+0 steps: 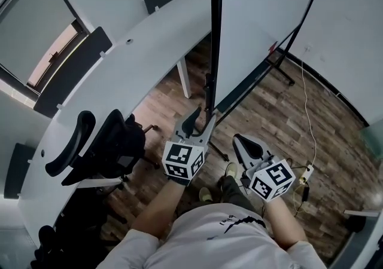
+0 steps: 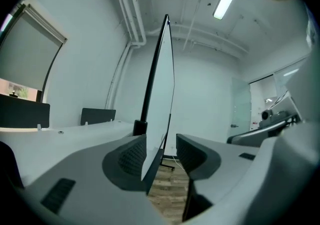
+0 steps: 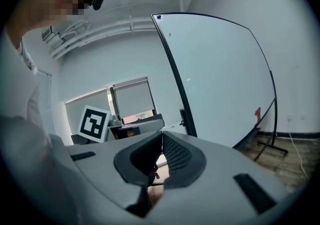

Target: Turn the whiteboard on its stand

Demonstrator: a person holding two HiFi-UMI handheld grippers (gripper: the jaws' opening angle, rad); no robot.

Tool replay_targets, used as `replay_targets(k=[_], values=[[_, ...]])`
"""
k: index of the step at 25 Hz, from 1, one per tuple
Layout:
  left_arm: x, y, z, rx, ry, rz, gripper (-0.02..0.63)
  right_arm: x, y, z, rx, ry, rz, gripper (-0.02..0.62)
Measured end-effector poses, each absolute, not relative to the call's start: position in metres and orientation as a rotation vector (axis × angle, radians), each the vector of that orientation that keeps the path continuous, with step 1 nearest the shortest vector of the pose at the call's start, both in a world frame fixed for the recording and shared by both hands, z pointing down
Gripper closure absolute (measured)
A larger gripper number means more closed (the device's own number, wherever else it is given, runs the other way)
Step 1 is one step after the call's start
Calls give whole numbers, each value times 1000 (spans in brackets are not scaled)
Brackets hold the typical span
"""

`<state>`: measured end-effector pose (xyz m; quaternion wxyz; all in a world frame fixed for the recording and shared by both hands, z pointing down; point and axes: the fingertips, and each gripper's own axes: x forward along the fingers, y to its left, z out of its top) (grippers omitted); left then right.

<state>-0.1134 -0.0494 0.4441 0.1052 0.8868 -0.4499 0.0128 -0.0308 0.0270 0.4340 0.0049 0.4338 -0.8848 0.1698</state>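
In front of the person, beside a long curved white desk surface, the whiteboard stands on its black stand, its near edge turned almost straight toward the head camera. The left gripper is raised to that edge. In the left gripper view its fingers are spread apart, with the board's lower edge running between them. It lies close against the left finger and leaves a clear gap to the right one, so nothing is clamped yet. The right gripper hangs lower and to the right, apart from the board, with its fingers pressed together on nothing.

I judge the task to be at its start: the edge is straddled but not gripped, and the closing and the swing itself are both left to do.

The frames do not settle whether the left finger actually touches the board. The head view does not show the stand's pivot clearly, and the stand's foot on the near side is partly covered by the grippers. An office chair sits at the left.
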Motion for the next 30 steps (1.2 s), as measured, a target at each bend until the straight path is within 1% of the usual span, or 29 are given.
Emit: replay_targets(k=[6,8,11,14,16,30], values=[[-104,0,420,2623,-1250,-23,413,-42,42,429,1365,-2781,505,583],[-102,13,415,2628,-1233,-35,426,-44,45,427,1372,-2783,493,583],[-98,32,416,2617,-1215,-12,477,-44,51,423,1391,-2781,479,583],[-94,49,412,2621,-1183,-22,557,-45,60,418,1410,-2777,476,583],[-90,56,406,2634,-1154,-52,590,-46,63,414,1418,-2786,483,583],[-79,70,392,2632,-1149,-70,594,-43,79,405,1427,-2780,434,583]])
